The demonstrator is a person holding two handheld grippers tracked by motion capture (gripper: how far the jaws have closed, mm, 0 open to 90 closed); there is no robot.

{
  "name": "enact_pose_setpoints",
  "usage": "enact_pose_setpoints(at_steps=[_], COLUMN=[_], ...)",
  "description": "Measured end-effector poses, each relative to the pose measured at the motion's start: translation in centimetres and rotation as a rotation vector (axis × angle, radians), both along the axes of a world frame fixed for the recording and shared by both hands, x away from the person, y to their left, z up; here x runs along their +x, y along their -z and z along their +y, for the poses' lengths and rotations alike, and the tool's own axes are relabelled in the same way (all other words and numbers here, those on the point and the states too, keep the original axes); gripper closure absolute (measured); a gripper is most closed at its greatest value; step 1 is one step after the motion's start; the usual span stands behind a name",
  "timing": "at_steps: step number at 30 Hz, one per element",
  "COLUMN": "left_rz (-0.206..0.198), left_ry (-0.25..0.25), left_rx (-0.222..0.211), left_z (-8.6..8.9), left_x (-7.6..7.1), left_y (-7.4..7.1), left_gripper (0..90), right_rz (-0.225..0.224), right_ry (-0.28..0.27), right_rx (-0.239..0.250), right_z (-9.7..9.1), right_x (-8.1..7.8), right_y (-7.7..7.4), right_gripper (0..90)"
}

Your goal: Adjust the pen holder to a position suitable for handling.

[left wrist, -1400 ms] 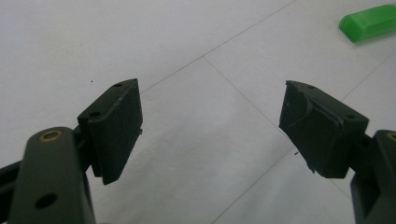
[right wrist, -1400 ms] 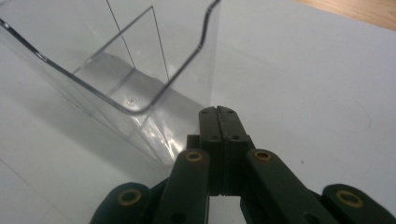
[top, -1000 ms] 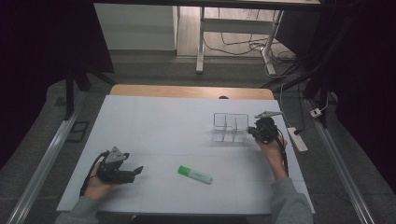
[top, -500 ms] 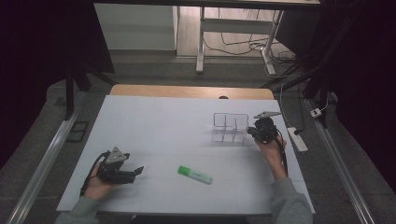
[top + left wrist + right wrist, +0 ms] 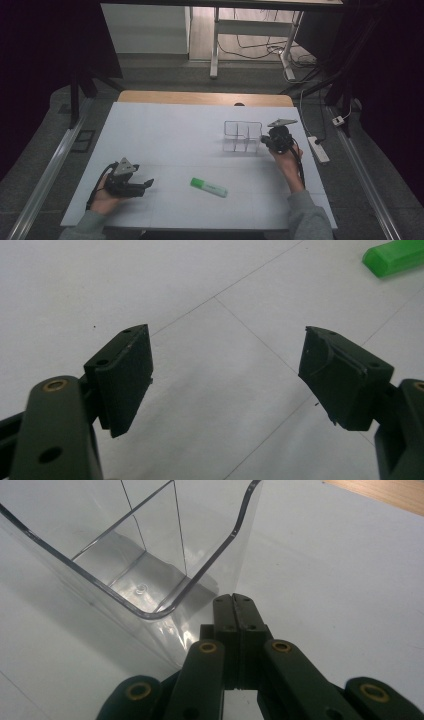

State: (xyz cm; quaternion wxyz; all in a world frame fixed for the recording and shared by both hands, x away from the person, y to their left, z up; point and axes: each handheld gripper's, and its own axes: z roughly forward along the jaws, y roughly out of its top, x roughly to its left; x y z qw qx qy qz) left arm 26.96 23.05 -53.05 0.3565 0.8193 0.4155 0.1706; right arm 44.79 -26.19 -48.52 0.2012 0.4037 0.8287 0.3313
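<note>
A green marker (image 5: 208, 187) lies flat on the white table sheet (image 5: 170, 130), near the front middle. Its green end (image 5: 395, 257) peeks in at the top right of the left gripper view. My left gripper (image 5: 146, 186) rests low at the front left, pointing right toward the marker, jaws wide open and empty (image 5: 225, 375). A clear divided plastic organizer (image 5: 242, 136) stands upright right of centre. My right gripper (image 5: 264, 142) sits just beside its right wall, jaws pressed together with nothing between them (image 5: 233, 600). The organizer's empty compartments (image 5: 125, 575) lie just past the jaw tips.
A wooden strip (image 5: 205, 98) borders the table's far edge. A power strip (image 5: 318, 149) and cables lie on the floor to the right. Metal rails (image 5: 47, 170) run along both sides. Bare sheet spreads between the two grippers.
</note>
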Motion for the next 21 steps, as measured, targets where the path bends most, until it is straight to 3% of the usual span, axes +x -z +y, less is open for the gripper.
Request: enact_pose_setpoints(at_steps=[21], left_rz=[0.000], left_ry=[0.001], left_rx=[0.003], left_z=[0.0], left_x=[0.0], left_y=[0.0], left_gripper=[21.9], right_rz=[0.003], right_ry=[-0.043], right_rx=[0.001], right_z=[2.4], right_x=[-0.2], right_y=[0.2], right_gripper=[90.0])
